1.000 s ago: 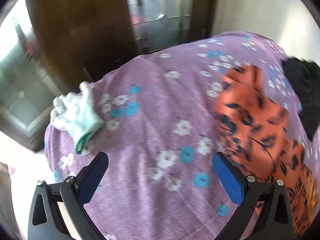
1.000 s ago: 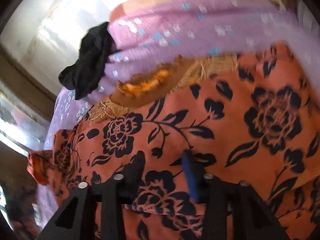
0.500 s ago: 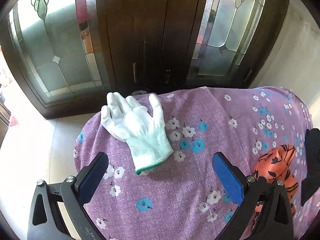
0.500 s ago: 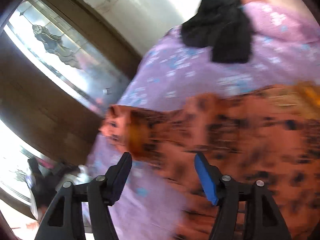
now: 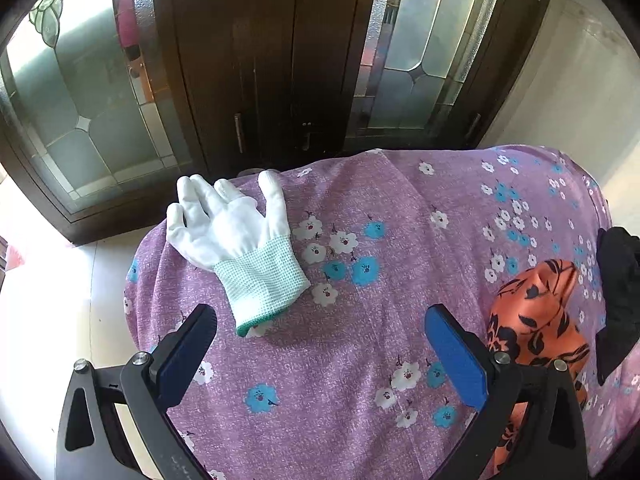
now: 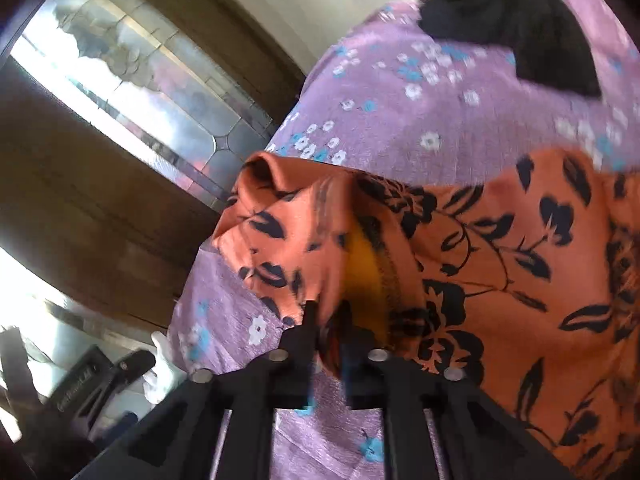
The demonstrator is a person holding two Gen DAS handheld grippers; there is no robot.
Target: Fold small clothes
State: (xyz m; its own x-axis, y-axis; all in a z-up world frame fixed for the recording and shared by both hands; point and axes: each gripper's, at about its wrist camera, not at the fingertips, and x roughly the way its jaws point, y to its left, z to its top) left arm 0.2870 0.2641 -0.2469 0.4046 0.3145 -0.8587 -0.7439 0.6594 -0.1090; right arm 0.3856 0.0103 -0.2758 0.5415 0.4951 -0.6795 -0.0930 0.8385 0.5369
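An orange garment with a black flower print (image 5: pixel 536 320) lies bunched at the right side of a table covered in a purple cloth with white and blue flowers (image 5: pixel 360 340), seen from the left wrist camera. Just beyond it, at the far right edge, sits a black garment (image 5: pixel 616 292). A white work glove (image 5: pixel 236 236) lies flat, palm down, towards the table's left end, well apart from the orange garment. The left gripper (image 5: pixel 320 352) hovers over bare cloth with its blue-padded jaws spread wide and nothing between them. Behind the table stands a dark wooden door with leaded glass panels (image 5: pixel 280 60).

From the right wrist camera, the orange garment (image 6: pixel 500 248) fills the right half of the blurred picture, draped over the purple cloth (image 6: pixel 420 100). The right gripper (image 6: pixel 326 320) has its jaws pinched together on a folded edge of this garment, lifting a fold of fabric. The black garment (image 6: pixel 512 20) rests at the top.
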